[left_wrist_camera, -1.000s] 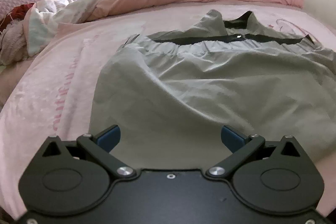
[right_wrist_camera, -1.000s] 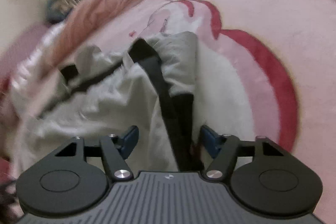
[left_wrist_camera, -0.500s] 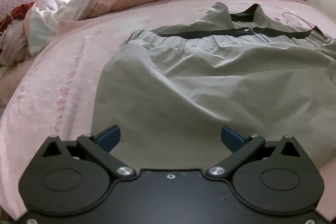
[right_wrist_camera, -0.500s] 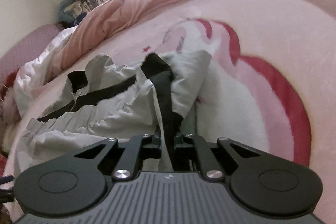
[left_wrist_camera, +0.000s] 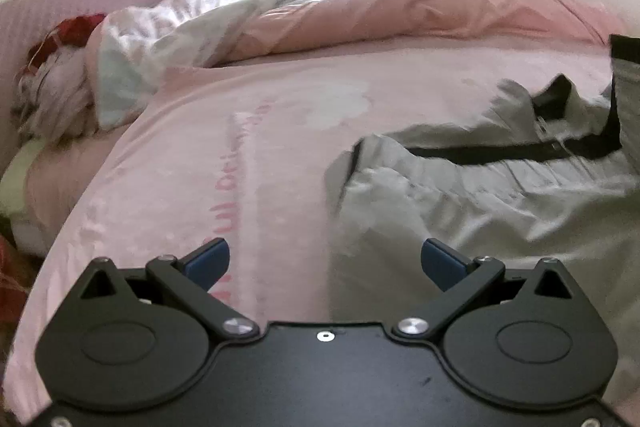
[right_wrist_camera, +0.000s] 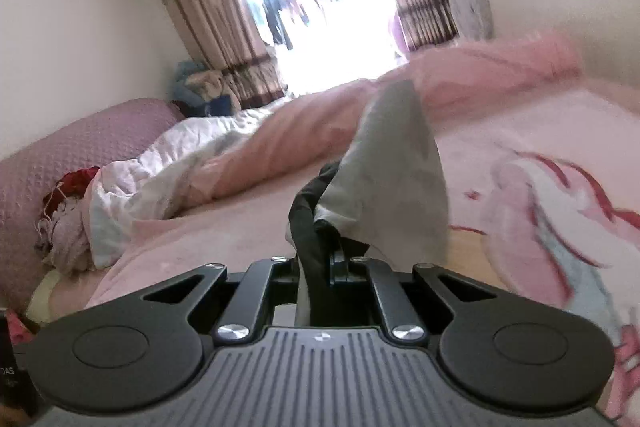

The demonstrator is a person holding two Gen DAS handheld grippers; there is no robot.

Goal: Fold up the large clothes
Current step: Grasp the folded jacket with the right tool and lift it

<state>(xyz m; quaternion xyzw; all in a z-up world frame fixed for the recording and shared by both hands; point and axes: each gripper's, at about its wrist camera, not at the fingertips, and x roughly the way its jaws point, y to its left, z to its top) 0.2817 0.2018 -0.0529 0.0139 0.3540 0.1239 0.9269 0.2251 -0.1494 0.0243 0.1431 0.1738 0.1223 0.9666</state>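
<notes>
The pink sheet (left_wrist_camera: 248,155) of the bed is filling the left of the left wrist view, with a rumpled white and pink quilt (left_wrist_camera: 280,15) bunched along the far side, and the left gripper (left_wrist_camera: 324,259) is hovering above the sheet with its jaws standing wide apart and nothing between them; its left blue pad (left_wrist_camera: 208,261) is sitting over bare sheet while the other is over cloth. Just right of centre, the grey garment (left_wrist_camera: 472,211) is lying spread on the bed, its left edge running down under that gripper, its black band (left_wrist_camera: 504,153) crossing the far part, and its right end rising off the bed at the frame's edge. In the right wrist view, the right gripper (right_wrist_camera: 320,263) is pinching that raised end: its jaws are drawn nearly together on the black trim and grey cloth, and a flap of the fabric is standing up in front of it. The cloth is looking thin, light and limp, creasing and drooping wherever it is unsupported, so one pinch point is probably leaving the rest to sag and drag. It seems smooth enough to slide, so a hold on a seam, the black band or a corner should be surer than on open cloth. For the free left claw, the near left edge or corner appears the sensible place to take hold.
</notes>
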